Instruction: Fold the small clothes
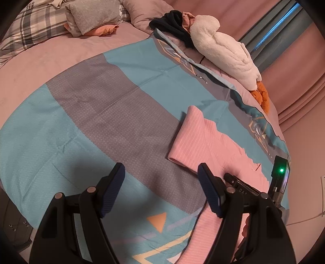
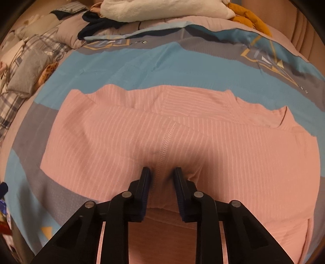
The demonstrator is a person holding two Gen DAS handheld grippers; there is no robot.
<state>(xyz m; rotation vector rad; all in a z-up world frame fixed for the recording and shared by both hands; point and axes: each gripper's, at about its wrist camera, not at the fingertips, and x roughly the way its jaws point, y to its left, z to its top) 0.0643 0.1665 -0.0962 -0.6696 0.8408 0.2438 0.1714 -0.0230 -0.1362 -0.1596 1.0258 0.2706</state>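
Observation:
A pink striped garment (image 2: pixel 182 138) lies flat on a blue and grey bedspread (image 2: pixel 142 61). In the left wrist view it (image 1: pixel 203 140) lies to the right. My right gripper (image 2: pixel 160 172) is partly closed, its fingers either side of the garment's centre seam at the near edge, with cloth bunched between them. My left gripper (image 1: pixel 161 170) is open and empty above the bedspread (image 1: pixel 91 111), just left of the garment. The right gripper's body with a green light (image 1: pixel 281 170) shows at the right edge of the left view.
A white plush toy (image 1: pixel 221 46) with orange feet and dark clothes (image 1: pixel 174 24) lie at the far side of the bed. A folded grey item (image 1: pixel 91 16) on an orange one sits near the plaid pillow (image 1: pixel 30 30). Pink curtains hang at the right.

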